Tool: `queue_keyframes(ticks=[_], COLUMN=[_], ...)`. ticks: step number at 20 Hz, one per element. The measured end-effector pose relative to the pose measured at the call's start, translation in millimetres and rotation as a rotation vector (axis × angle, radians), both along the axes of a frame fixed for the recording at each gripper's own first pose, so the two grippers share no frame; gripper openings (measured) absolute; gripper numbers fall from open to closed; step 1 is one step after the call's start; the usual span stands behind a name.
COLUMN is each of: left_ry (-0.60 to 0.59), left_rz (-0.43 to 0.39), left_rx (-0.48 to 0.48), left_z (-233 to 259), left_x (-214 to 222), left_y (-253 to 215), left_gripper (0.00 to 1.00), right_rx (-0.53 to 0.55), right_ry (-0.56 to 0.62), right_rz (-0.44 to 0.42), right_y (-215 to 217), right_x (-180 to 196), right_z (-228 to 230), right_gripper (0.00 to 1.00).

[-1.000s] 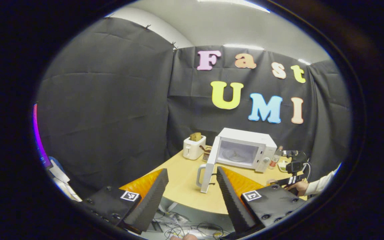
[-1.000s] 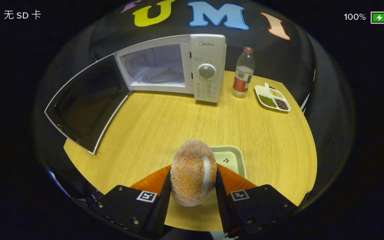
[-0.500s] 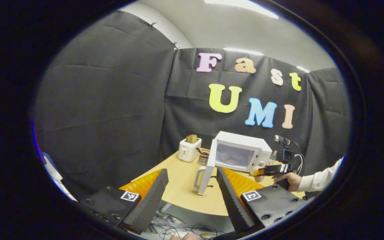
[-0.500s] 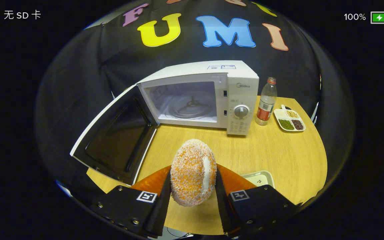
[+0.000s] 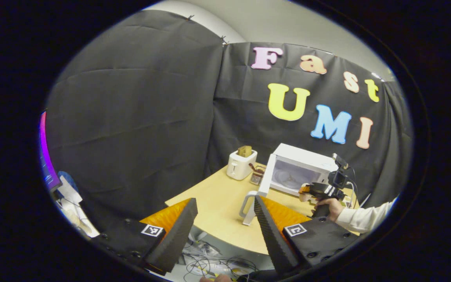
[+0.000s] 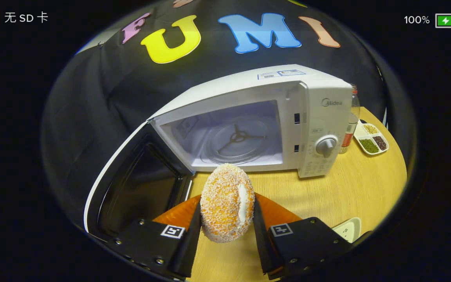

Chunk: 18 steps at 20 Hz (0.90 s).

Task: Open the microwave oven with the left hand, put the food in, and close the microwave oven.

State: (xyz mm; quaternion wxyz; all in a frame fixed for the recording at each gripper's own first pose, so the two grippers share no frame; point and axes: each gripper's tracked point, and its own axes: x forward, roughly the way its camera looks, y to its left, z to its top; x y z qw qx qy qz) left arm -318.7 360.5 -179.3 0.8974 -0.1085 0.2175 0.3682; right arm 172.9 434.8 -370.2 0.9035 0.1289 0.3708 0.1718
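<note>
Standing on the desk, the microwave has its door swung wide, so the opening step looks done. Its chamber shows a bare turntable, so the food is not yet inside. The left gripper hangs back off the near edge of the desk, fingers spread apart with nothing between them, well clear of the door. The right gripper sits just in front of the chamber mouth, its fingers pressed on either side of the crumb-coated doughnut, which is held above the desk. By my reading, roughly a third is complete: placing the doughnut on the turntable, letting go, drawing the right gripper out, and swinging the door closed all remain.
</note>
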Motion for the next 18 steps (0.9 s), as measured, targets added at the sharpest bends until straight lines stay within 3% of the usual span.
queue_keyframes(ticks=[2, 4, 5, 8, 10, 12, 13, 15, 17, 18], left_ry=[0.037, 0.095, 0.123, 0.184, 0.217, 0.256, 0.269, 0.282, 0.299, 0.309], left_rz=[0.041, 0.072, 0.085, 0.119, 0.128, 0.131, 0.132, 0.133, 0.136, 0.136], left_rx=[0.006, 0.001, 0.0, 0.0, -0.006, 0.0, 0.003, 0.001, -0.011, -0.017], left_z=[0, -10, -14, -19, -23, -27, -28, -30, -37, -40], left_x=[2, 4, 0, -2, -4, -6, -5, -1, 2, 2], left_y=[1, -1, -5, -13, -23, -28, -28, -30, -32, -32], left_gripper=[0.93, 1.0, 0.93, 0.97, 0.94, 0.96, 0.94, 0.99, 0.95, 0.98], right_rx=[0.02, 0.016, 0.013, 0.025, 0.048, 0.065, 0.075, 0.082, 0.095, 0.108], right_ry=[-0.016, -0.018, -0.022, -0.025, -0.021, -0.03, -0.047, -0.08, -0.105, -0.119], right_rz=[-0.005, -0.029, -0.036, -0.052, -0.079, -0.126, -0.148, -0.16, -0.179, -0.197], right_y=[15, 23, 26, 39, 46, 47, 48, 54, 57, 57], right_x=[20, 39, 46, 69, 85, 100, 107, 118, 130, 137], right_z=[-10, -26, -32, -49, -58, -61, -60, -58, -58, -57], right_gripper=[0.65, 0.64, 0.65, 0.65, 0.64, 0.62, 0.65, 0.7, 0.7, 0.7])
